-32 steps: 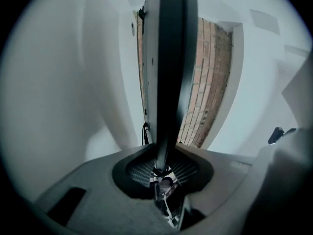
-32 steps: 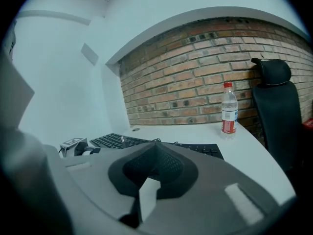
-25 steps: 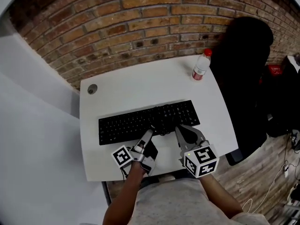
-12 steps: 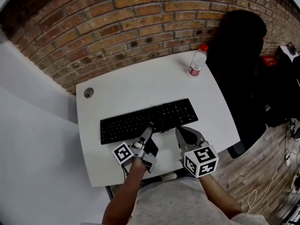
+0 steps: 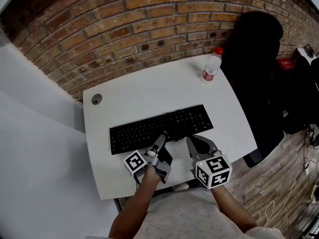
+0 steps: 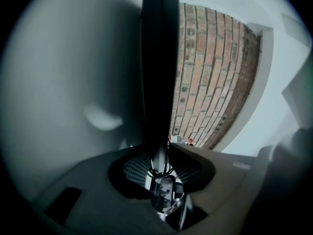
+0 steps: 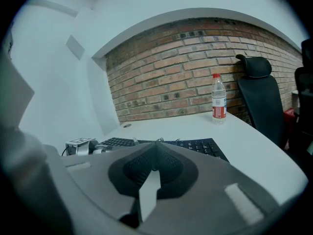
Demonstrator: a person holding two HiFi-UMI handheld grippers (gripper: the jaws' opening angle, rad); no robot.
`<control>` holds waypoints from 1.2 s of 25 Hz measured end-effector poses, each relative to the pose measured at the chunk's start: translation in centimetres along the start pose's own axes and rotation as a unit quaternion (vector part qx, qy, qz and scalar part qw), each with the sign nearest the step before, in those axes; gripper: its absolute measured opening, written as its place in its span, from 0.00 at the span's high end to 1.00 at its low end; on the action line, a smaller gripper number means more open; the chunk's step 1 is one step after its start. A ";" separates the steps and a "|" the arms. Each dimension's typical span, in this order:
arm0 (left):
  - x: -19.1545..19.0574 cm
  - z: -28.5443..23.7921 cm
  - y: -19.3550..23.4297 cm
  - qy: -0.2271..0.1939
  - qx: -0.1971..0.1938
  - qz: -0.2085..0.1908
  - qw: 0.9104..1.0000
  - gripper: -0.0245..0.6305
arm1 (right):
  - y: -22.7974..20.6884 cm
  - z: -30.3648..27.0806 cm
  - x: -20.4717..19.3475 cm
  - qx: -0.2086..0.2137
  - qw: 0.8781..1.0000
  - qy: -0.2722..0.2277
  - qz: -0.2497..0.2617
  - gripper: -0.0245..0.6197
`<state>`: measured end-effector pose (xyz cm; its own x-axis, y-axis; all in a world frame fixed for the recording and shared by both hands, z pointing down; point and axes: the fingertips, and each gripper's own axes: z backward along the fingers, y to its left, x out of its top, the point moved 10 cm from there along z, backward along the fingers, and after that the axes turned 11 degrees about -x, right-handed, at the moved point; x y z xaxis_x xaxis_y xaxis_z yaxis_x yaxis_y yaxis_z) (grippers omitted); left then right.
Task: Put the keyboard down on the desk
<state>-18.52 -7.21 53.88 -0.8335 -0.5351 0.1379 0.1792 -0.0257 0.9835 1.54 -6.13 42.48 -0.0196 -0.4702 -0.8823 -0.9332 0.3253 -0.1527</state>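
L gripper (image 5: 161,139) jaws opening round black flat keyboard (image 5: 144,129) edge, lying on white desk (image 5: 149,93): back out straight, no drag. R gripper (image 5: 191,139) closed, empty.

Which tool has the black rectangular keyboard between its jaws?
The left tool: the black rectangular keyboard's near edge sits between its opening jaws. The right tool is shut and empty.

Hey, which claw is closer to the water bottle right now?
Right. The right claw sits just short of the keyboard, toward the bottle's end; the left claw, jaws opening with the keyboard's edge between them, is farther left.
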 end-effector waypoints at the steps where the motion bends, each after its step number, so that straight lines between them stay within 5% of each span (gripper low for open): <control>1: -0.1 -0.1 -0.3 -0.005 -0.004 0.003 1.000 0.77 | 0.0 0.1 0.0 -0.001 1.000 -0.001 0.000 0.95; 7: -0.4 0.0 -0.4 -0.046 0.016 0.040 0.998 0.56 | 0.2 0.4 0.0 0.000 1.000 -0.004 0.001 0.95; 20: -1.0 0.5 -1.2 -0.076 0.084 0.025 0.993 0.49 | 0.2 -0.2 -0.3 0.013 1.000 -0.003 0.003 0.95; 30: -2.1 1.2 -1.6 -0.054 0.093 0.033 0.994 0.41 | -0.4 -1.0 -0.2 0.032 0.999 -0.002 0.003 0.95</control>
<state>-17.64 -5.04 52.18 -0.8756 -0.4371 0.2054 0.1442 0.1691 0.9750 1.54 -6.96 43.13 -0.0243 -0.4654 -0.8847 -0.9080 0.3805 -0.1753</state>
